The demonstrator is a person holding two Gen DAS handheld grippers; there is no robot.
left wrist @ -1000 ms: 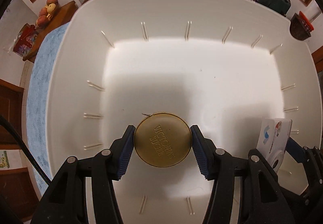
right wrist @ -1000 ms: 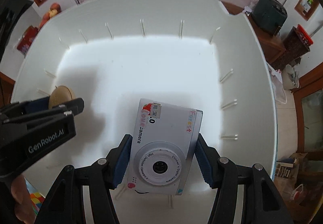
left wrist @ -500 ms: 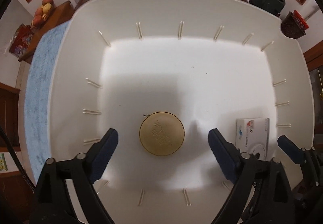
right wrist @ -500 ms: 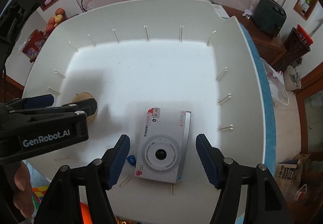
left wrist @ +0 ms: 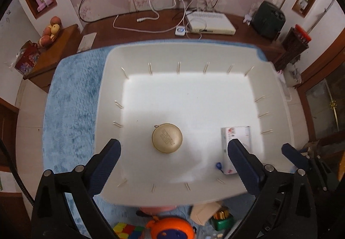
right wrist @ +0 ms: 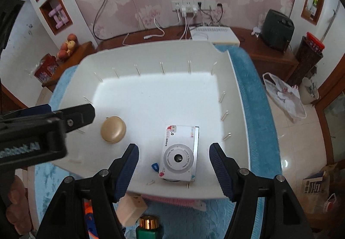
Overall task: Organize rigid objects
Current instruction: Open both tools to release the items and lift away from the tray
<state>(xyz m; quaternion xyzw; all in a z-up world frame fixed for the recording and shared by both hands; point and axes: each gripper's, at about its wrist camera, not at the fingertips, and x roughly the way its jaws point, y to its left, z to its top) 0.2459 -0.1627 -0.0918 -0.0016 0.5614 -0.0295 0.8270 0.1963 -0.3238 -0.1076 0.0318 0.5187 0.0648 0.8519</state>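
A white tray (left wrist: pixel 172 49) lies on a blue mat. A round gold tin (left wrist: pixel 167 138) rests on the tray floor, left of centre. My left gripper (left wrist: pixel 173 141) hangs above it with its jaws opening wide, pads well clear of the tin. A white toy camera (right wrist: pixel 180 152) lies lens-up near the tray's front right, a small blue tag beside it. My right gripper (right wrist: pixel 173 145) hovers over the camera, open, its pads off both sides. The tin (right wrist: pixel 113 129) and the tray (right wrist: pixel 151 49) also show in the right wrist view.
The blue mat (left wrist: pixel 71 109) extends left of and in front of the tray. In front lie an orange toy (left wrist: pixel 172 228), a colour cube (left wrist: pixel 127 230), a small cardboard box (right wrist: pixel 131 206) and a green bottle (right wrist: pixel 148 228). A wooden cabinet with cables stands behind.
The left gripper let go of the gold tin and spread wide. The right gripper released the camera. Both grippers rose away from the tray, whose whole outline now shows.
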